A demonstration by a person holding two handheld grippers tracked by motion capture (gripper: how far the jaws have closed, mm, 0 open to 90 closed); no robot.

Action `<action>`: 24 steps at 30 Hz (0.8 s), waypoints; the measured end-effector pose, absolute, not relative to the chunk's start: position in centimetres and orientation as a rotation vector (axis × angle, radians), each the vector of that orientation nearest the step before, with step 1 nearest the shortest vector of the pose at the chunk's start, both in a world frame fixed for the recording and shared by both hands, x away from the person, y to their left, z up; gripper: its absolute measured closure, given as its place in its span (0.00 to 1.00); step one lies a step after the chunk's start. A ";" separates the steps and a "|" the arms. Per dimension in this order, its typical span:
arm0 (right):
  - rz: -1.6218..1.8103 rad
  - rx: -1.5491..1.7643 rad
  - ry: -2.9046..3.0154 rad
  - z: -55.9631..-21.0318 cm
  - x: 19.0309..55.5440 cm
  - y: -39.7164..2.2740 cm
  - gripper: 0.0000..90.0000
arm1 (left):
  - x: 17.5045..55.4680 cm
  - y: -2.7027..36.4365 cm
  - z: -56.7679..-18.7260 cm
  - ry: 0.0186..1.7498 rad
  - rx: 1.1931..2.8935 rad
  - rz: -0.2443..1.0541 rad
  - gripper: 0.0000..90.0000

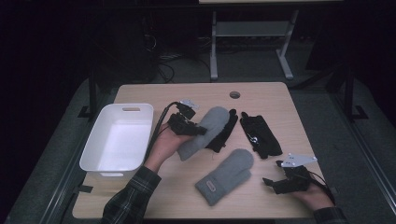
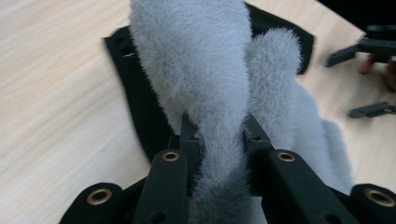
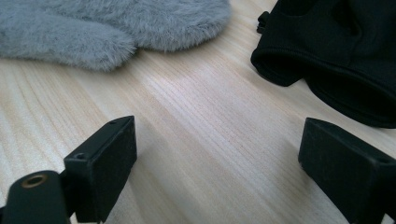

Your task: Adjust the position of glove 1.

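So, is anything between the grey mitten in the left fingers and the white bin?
Nothing visible: the left gripper holds the grey mitten just right of the white bin, with bare table between.

The surface (image 1: 140, 198) carried a bin (image 1: 95, 156) at its left side. Right of the bin, the left claw (image 1: 201, 130) was clamped on one end of a mitten (image 1: 208, 130), which extended to the far right and rested over a glove (image 1: 227, 133). A second glove (image 1: 260, 135) lay right of that pair, apart from it. A second mitten (image 1: 225, 176) lay nearer, at the middle of the surface, between the two hands. The right claw (image 1: 271, 183) rested at the near right, jaws spread over bare surface, with the second mitten to its left and the second glove beyond it.
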State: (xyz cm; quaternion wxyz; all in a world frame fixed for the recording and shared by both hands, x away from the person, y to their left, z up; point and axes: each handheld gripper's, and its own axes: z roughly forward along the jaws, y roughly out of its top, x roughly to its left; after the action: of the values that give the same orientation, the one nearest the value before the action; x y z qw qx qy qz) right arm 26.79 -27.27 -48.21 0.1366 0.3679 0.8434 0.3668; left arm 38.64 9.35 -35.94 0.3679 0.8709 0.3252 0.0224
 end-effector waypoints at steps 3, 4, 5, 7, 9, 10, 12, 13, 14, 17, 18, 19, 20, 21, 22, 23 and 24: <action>1.062 1.065 2.441 -48.2 26.8 -27.3 0.13 | 37.8 8.6 -36.0 0.818 2.257 0.051 0.83; 1.062 1.065 2.441 -48.2 26.8 -27.3 0.13 | 37.5 8.4 -36.0 0.812 2.265 0.049 0.83; 1.062 1.065 2.441 -48.2 26.8 -27.3 0.13 | 37.2 8.1 -36.0 0.814 2.263 0.045 0.83; 1.062 1.065 2.441 -48.2 26.8 -27.3 0.12 | 36.6 7.7 -36.1 0.798 2.285 0.037 0.83; 1.063 1.066 2.441 -48.2 26.8 -27.3 0.12 | 36.0 7.3 -36.3 0.789 2.297 0.031 0.83; 1.063 1.066 2.441 -48.2 26.8 -27.3 0.12 | 35.7 7.0 -36.4 0.803 2.285 0.027 0.83; 1.063 1.066 2.441 -48.2 26.8 -27.3 0.13 | 35.2 6.7 -36.7 0.785 2.312 0.023 0.83; 1.064 1.066 2.440 -48.2 26.8 -27.3 0.12 | 35.0 6.5 -36.9 0.784 2.316 0.022 0.83; 1.064 1.066 2.440 -48.2 26.8 -27.3 0.12 | 34.7 6.3 -37.0 0.779 2.327 0.015 0.83; 1.064 1.066 2.440 -48.2 26.8 -27.3 0.12 | 34.0 5.8 -37.4 0.784 2.334 -0.012 0.83; 1.063 1.066 2.441 -48.2 26.8 -27.3 0.12 | 33.9 5.6 -37.5 0.769 2.343 -0.020 0.83; 1.062 1.066 2.441 -48.2 26.8 -27.3 0.12 | 33.6 5.3 -37.6 0.765 2.342 -0.028 0.83; 1.062 1.066 2.441 -48.2 26.8 -27.3 0.12 | 33.2 5.0 -37.7 0.774 2.333 -0.039 0.83; 1.062 1.066 2.441 -48.2 26.8 -27.3 0.13 | 32.9 4.8 -37.8 0.745 2.360 -0.031 0.83; 1.062 1.066 2.441 -48.2 26.8 -27.3 0.12 | 32.7 4.6 -37.9 0.749 2.354 -0.034 0.83; 1.062 1.067 2.441 -48.2 26.8 -27.3 0.12 | 32.3 4.3 -37.9 0.739 2.359 -0.038 0.83; 1.062 1.066 2.441 -48.2 26.8 -27.3 0.12 | 32.2 4.1 -38.0 0.736 2.359 -0.042 0.83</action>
State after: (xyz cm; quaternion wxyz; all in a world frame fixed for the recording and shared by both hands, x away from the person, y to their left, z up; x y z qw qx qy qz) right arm 26.79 -27.27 -48.21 0.1365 0.3682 0.8433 0.3670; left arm 32.18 4.11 -37.97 0.3287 0.9014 0.2814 -0.0162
